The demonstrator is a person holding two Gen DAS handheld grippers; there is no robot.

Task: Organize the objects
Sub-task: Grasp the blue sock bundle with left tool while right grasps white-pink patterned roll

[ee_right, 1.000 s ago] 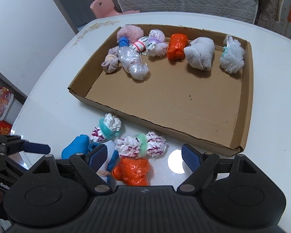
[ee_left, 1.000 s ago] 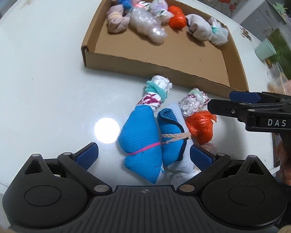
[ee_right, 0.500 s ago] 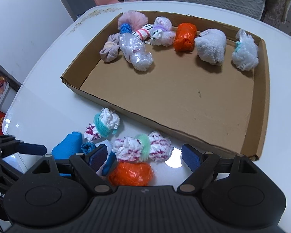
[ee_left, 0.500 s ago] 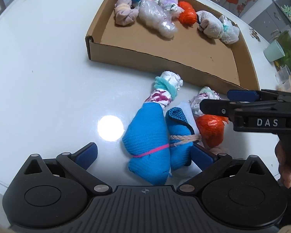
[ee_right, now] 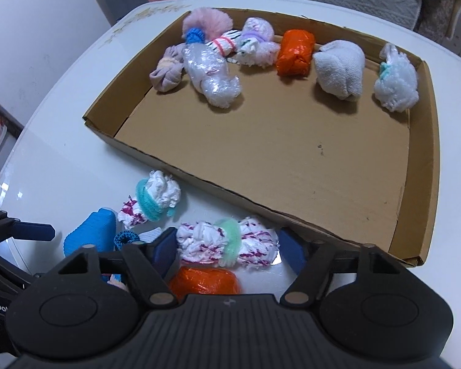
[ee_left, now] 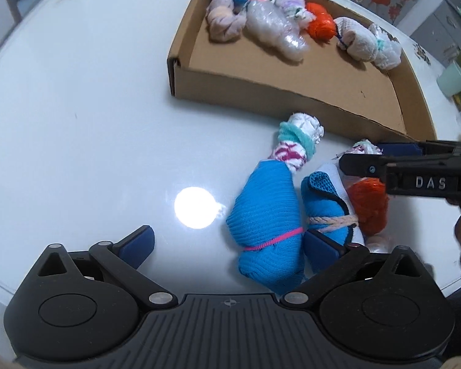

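Observation:
A loose pile of bundles lies on the white table in front of a cardboard tray (ee_right: pixel 199 181) (ee_left: pixel 261 104). My right gripper (ee_right: pixel 229 247) straddles a white-and-magenta bundle with a green band (ee_right: pixel 227 243). Its jaws are closing, with the pads at the bundle's two ends and a sliver of gap on the right. An orange bundle (ee_right: pixel 204 279) (ee_left: pixel 370 206) lies just under it. My left gripper (ee_left: pixel 230 244) is wide open low over a blue sock with a pink band (ee_left: pixel 264 215). The sock sits against the right pad, which stands between it and a blue-and-white bundle tied with cord (ee_left: pixel 325 209).
A white bundle with a teal band (ee_left: pixel 295 141) (ee_right: pixel 156 196) lies close to the tray's front wall. Several bundles line the tray's far side, and its near floor is bare. A mint cup (ee_left: pixel 453 78) stands at the right. Lamp glare (ee_left: pixel 195 207) shines on the table.
The right gripper has sunk a little over the white-and-magenta bundle and its jaws have narrowed around it. The left gripper has tilted slightly. The bundles have stayed put.

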